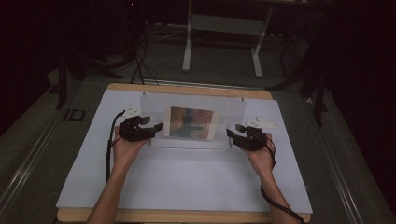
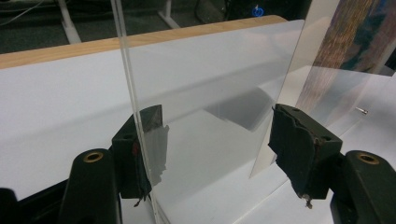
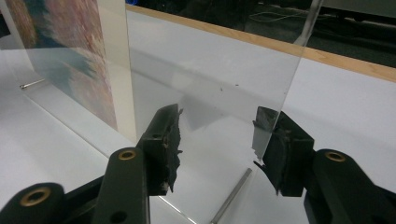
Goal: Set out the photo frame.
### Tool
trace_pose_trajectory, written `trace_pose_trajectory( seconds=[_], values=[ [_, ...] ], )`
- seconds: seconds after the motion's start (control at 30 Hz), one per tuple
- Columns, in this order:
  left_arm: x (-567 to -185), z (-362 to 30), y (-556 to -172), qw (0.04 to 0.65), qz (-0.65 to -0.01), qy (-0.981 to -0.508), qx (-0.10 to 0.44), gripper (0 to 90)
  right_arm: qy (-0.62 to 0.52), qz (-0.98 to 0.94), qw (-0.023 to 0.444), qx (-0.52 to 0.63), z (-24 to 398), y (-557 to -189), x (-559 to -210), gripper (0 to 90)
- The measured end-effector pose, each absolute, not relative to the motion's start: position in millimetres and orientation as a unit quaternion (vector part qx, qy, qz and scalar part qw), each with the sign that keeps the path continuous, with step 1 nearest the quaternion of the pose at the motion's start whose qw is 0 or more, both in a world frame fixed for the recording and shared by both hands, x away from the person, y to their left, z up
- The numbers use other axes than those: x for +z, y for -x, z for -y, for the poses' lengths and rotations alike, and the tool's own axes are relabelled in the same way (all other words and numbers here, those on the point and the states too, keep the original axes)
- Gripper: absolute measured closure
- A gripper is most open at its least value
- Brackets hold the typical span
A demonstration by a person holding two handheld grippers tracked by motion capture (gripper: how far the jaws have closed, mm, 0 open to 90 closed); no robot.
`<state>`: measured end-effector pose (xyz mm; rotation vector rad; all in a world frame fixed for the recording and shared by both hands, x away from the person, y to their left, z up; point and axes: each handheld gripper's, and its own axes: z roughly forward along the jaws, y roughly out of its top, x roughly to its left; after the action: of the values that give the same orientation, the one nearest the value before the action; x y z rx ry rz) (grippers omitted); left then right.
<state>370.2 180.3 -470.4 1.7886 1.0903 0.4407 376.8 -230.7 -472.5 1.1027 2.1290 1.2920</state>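
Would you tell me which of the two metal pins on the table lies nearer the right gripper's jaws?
The longer pin, low in the right gripper view between the right gripper's open jaws; the short pin lies far left, by the picture.

Acrylic panel top cut off by frame; picture partly cropped, blurred.

A clear, colourless acrylic panel carries a print mottled in rust orange, teal and dark blue with a cream border. The table is white with a tan wood edge at twelve o'clock. Both grippers, left and right, are black.
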Motion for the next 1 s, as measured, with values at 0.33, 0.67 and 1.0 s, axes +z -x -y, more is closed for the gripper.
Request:
trace_pose_trajectory(
  seconds=[0.33,0.67,1.0],
  values=[
    [-471.3,-180.0,-370.2,0.481,-0.444,-0.734,0.181,34.7,-0.399,-0.764,0.211,0.462,230.7,-374.3,-473.3,50.3],
    [-470.3,-177.2,-369.2,0.479,-0.446,-0.734,0.181,34.5,-0.399,-0.764,0.212,0.46,232.0,-373.5,-472.6,50.2],
    [-472.0,-177.4,-370.2,0.483,-0.441,-0.735,0.18,34.5,-0.397,-0.764,0.209,0.464,234.5,-374.5,-474.1,49.6]
  ],
)
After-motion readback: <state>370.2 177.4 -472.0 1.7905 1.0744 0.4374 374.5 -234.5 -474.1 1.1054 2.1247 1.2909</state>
